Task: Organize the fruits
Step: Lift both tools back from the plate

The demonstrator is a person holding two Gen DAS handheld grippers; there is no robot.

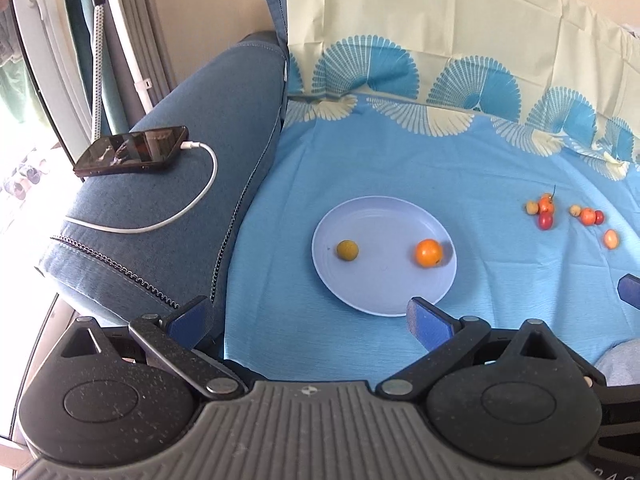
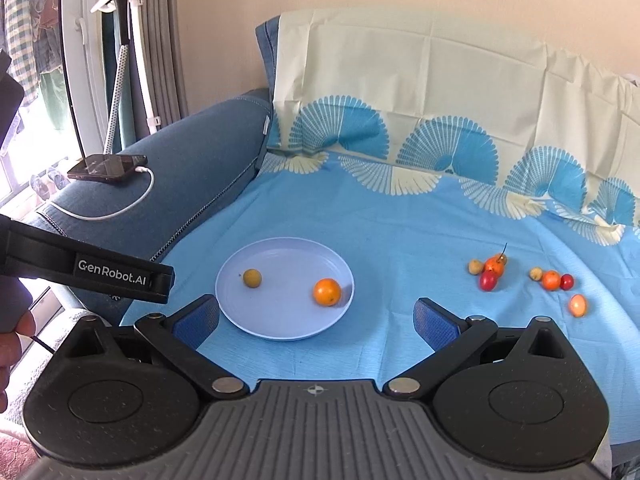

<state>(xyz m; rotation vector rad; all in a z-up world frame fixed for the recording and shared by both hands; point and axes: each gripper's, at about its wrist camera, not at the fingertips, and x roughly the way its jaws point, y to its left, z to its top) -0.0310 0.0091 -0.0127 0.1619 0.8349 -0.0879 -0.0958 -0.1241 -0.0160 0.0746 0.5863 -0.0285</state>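
A pale blue plate (image 1: 384, 292) (image 2: 280, 320) lies on the blue cloth. On it sit an orange fruit (image 1: 428, 253) (image 2: 327, 291) at the right and a yellow-green fruit (image 1: 347, 250) (image 2: 252, 278) at the left. Several small red, orange and yellow fruits (image 1: 572, 216) (image 2: 528, 276) lie loose on the cloth to the right of the plate. My left gripper (image 1: 308, 316) is open and empty, near the plate's front edge. My right gripper (image 2: 316, 320) is open and empty, with the plate's front edge between its fingers.
A blue sofa armrest (image 1: 192, 184) (image 2: 192, 176) rises at the left, with a phone (image 1: 132, 151) (image 2: 107, 167) on a white cable on it. A cream cloth covers the backrest (image 1: 440, 20) (image 2: 420, 80). The left gripper's body (image 2: 88, 272) shows at the left in the right wrist view.
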